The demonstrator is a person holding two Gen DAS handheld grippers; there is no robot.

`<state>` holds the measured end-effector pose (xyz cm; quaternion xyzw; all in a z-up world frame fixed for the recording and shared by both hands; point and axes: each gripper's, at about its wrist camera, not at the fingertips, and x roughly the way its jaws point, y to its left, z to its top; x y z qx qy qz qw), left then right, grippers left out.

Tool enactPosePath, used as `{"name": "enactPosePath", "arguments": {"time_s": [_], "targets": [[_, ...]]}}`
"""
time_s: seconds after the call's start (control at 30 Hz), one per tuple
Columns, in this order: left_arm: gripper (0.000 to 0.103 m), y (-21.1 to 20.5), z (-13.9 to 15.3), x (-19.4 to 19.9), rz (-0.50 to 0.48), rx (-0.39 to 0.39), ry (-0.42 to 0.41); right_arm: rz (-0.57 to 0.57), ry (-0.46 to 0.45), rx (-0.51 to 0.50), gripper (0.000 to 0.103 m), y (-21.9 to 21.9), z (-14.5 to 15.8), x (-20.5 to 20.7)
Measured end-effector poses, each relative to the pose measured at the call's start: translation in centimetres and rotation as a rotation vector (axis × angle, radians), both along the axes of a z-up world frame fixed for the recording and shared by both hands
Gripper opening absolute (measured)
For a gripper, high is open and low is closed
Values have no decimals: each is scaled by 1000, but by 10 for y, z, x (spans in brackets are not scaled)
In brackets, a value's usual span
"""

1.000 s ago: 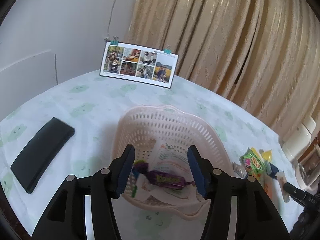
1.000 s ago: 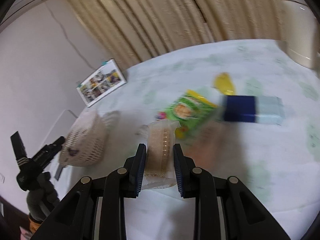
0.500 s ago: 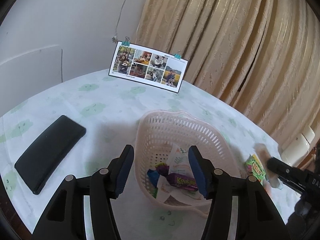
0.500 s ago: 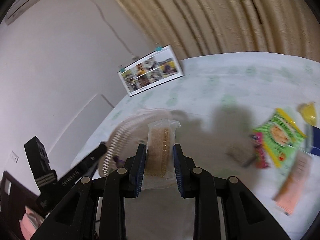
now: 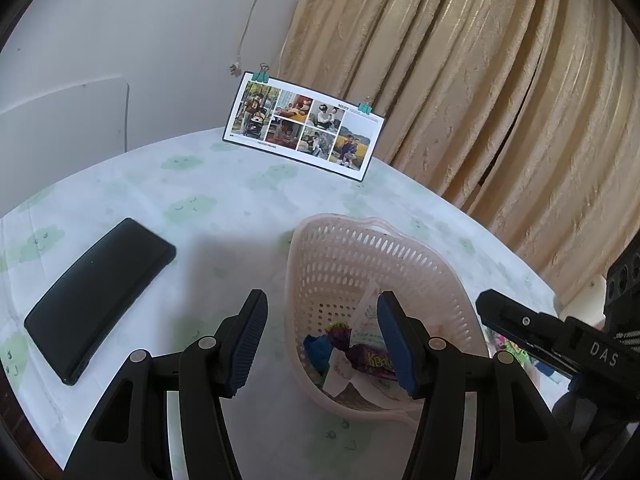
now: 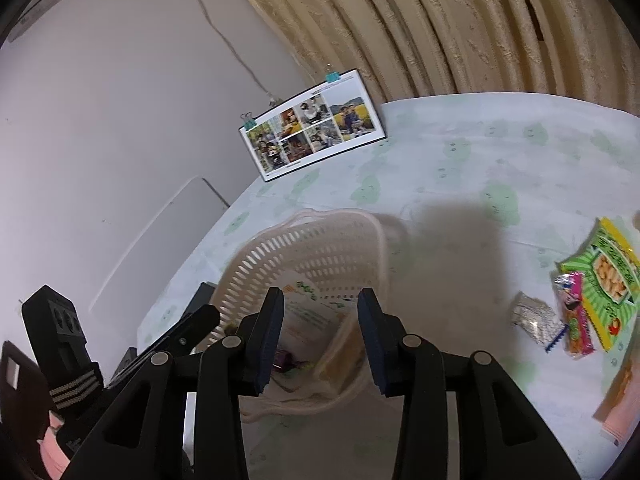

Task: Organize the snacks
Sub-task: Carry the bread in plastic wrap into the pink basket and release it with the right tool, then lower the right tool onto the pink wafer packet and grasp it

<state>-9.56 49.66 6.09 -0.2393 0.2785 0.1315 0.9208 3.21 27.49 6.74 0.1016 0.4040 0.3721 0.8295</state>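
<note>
Snacks are lying in 2 places on the round table [image 6: 460, 160]. Some are already sitting inside the pink basket [image 5: 362, 258], which is standing near the middle of the table: a purple wrapper [image 5: 370, 360], a blue piece [image 5: 316, 348] and white packets [image 5: 366, 320]. In the right wrist view a beige cracker pack [image 6: 344, 344] is leaning against the inner wall of the basket [image 6: 320, 248].

You are holding the right gripper [image 6: 320, 338] just above the basket with its jaws spread wide and nothing between them. You are also holding the left gripper [image 5: 322, 338] wide and empty; it is hovering over the near side of the basket.

More snacks are waiting toward the right edge of the table: a green bag [image 6: 608, 272], a pink bar [image 6: 574, 316] touching it, a small silver packet [image 6: 536, 316] just beside them, and an orange pack [image 6: 620, 400] near the edge.

A black flat case [image 5: 100, 296] is lying near the left edge. A photo card [image 5: 304, 124] with 2 clips is standing at the far edge, in front of the curtain [image 5: 480, 80].
</note>
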Motion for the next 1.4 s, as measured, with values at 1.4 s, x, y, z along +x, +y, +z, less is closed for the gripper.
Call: {"name": "enactPosePath", "arguments": {"time_s": [1.4], "targets": [[60,-41,18,7,-56,65,-25,-510,-18,-398,57,-160,-55,10]]}}
